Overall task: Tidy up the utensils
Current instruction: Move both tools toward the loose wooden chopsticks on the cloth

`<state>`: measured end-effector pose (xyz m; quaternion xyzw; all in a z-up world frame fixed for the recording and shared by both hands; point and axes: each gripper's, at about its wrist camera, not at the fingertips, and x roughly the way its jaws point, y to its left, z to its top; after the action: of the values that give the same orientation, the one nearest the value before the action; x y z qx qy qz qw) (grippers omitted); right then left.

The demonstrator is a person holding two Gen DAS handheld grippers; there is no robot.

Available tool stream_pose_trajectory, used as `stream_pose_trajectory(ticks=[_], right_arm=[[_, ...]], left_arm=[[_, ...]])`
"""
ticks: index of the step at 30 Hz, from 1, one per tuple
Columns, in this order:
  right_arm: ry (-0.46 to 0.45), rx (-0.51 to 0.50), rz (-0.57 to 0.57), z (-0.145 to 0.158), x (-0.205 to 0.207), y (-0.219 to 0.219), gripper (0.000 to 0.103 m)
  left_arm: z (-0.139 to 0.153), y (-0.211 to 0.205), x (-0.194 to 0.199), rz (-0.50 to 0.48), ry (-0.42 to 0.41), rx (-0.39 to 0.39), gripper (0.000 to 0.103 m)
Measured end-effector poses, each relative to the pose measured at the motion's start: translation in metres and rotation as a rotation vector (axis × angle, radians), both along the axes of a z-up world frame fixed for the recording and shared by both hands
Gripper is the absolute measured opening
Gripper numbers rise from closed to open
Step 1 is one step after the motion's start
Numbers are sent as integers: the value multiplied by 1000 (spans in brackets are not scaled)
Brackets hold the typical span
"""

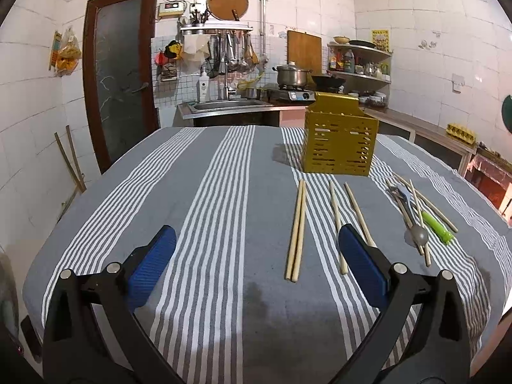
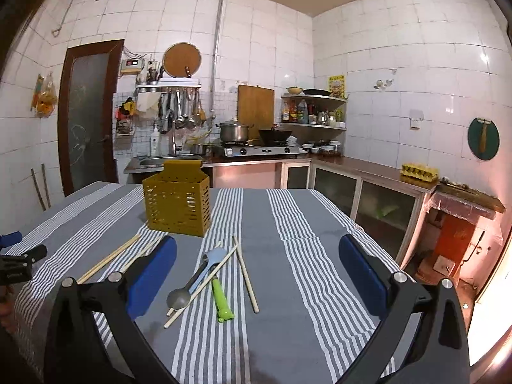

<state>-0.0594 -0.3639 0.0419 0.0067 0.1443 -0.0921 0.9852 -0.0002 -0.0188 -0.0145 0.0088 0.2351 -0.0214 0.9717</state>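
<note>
A yellow perforated utensil holder (image 1: pixel 339 140) (image 2: pixel 177 203) stands upright on the striped tablecloth. Before it lie loose wooden chopsticks: a touching pair (image 1: pixel 297 230) and two singles (image 1: pixel 336 220), with more in a pile to the right. That pile holds a metal spoon (image 1: pixel 419 235) (image 2: pixel 179 297), a green-handled utensil (image 1: pixel 436 225) (image 2: pixel 220 300) with a pale blue head, and crossed chopsticks (image 2: pixel 204 284). My left gripper (image 1: pixel 256 240) is open above the cloth, the chopstick pair lying between its fingers. My right gripper (image 2: pixel 257 252) is open over the pile. The left gripper's tip (image 2: pixel 19 256) shows at the right wrist view's left edge.
The table (image 1: pixel 128 211) carries a grey and white striped cloth. Behind it stand a sink counter (image 1: pixel 230 107), a gas stove with a pot and wok (image 2: pixel 252 147), and shelves with bottles. A cabinet counter (image 2: pixel 377 185) runs along the right. A door (image 1: pixel 118 73) is at left.
</note>
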Motion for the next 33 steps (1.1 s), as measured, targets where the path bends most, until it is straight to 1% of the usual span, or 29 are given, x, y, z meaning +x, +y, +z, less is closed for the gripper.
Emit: stream_pose_trajectory(ticks=[5, 8, 10, 12, 13, 14, 15, 16, 18, 20, 22, 23, 25, 28, 29, 31, 33], right_arm=[[47, 15, -20, -8, 7, -10, 99], [65, 2, -12, -17, 10, -10, 99], [78, 25, -7, -21, 14, -13, 99], [96, 64, 5, -24, 20, -17, 99], [102, 76, 12, -27, 23, -17, 99], [103, 76, 26, -30, 27, -17, 99], [108, 67, 32, -32, 31, -16, 99], [120, 58, 40, -35, 36, -15, 99], [129, 45, 57, -40, 42, -13, 99], [135, 29, 60, -44, 48, -10, 99], [142, 18, 64, -50, 54, -8, 99], [156, 20, 67, -53, 58, -7, 99], [180, 48, 73, -59, 63, -8, 99], [205, 73, 63, -63, 69, -8, 99], [207, 77, 66, -62, 70, -8, 99], [207, 84, 69, -61, 71, -7, 99], [218, 89, 71, -61, 72, -7, 99]], left_arm=[[2, 7, 2, 29, -16, -19, 98], [3, 11, 7, 47, -12, -46, 98], [4, 11, 10, 57, -23, -51, 98], [4, 10, 10, 69, -57, -24, 98], [1, 9, 10, 84, -91, 1, 98], [-2, 9, 9, 95, -125, 19, 98], [-4, 9, 10, 102, -131, 36, 98], [-7, 8, 14, 102, -120, 45, 98], [-11, 10, 22, 83, -104, 16, 98], [-12, 11, 29, 70, -99, 10, 98], [-12, 8, 36, 78, -119, 58, 98], [-11, 8, 38, 81, -116, 56, 98], [-8, 11, 43, 84, -101, 18, 98], [-8, 10, 50, 85, -63, 9, 98], [-7, 9, 53, 75, -37, -5, 98], [-7, 8, 54, 71, -25, -25, 98], [-7, 3, 55, 42, -16, -32, 98]])
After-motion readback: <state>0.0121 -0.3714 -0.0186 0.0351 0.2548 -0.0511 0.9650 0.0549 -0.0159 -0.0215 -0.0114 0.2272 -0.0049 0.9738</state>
